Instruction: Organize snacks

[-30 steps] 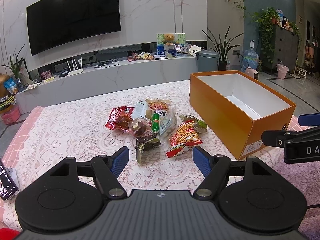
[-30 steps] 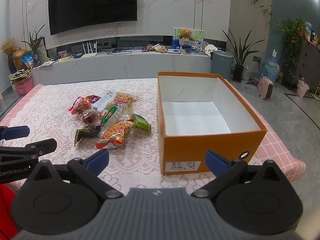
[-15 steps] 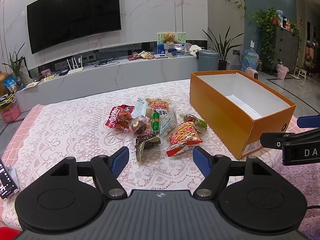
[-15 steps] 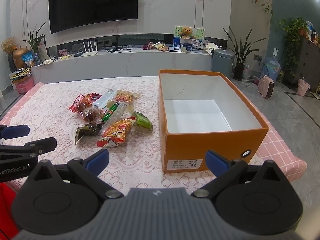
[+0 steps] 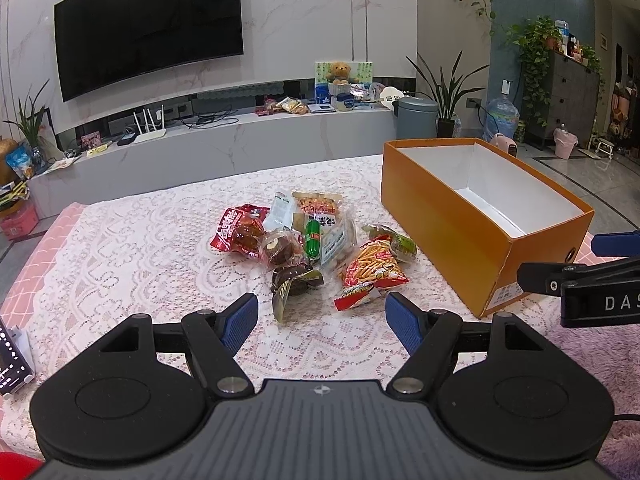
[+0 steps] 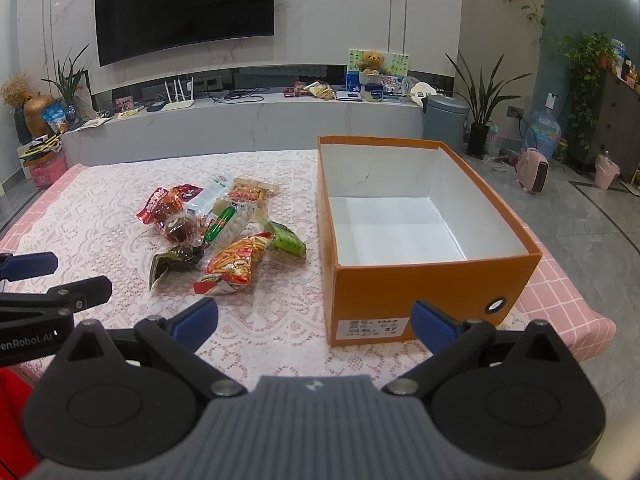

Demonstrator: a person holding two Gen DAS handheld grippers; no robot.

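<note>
In the left wrist view, the left tongs (image 5: 322, 322) are hovering above the near part of the bench (image 5: 132, 248), which is wearing a white lace cloth, and their blue-padded fingers (image 5: 240, 320) are standing wide apart with nothing between them. Just beyond the fingertips a pile of snacks (image 5: 308, 240) is lying on the cloth: a red packet (image 5: 236, 230) at the left, a green sausage stick (image 5: 313, 236) in the middle, a dark wrapped piece (image 5: 296, 280) nearest the tongs, and an orange crisp-stick bag (image 5: 370, 270) toward the right. An open orange box (image 5: 440, 216) with a white inside is sitting just right of the pile, and the right tongs (image 5: 576, 262) are reaching in from the right edge near its front corner. In the right wrist view, the right tongs (image 6: 314, 324) are hanging over the front edge of the bench (image 6: 88, 208), also spread wide and holding nothing. The orange box (image 6: 416, 292) is sitting straight ahead, its labelled end wall facing the camera and nothing visible inside. The snacks (image 6: 224, 232) are lying in a loose heap to its left, beside it but not touching. The left tongs (image 6: 52, 276) are showing at the left edge.
</note>
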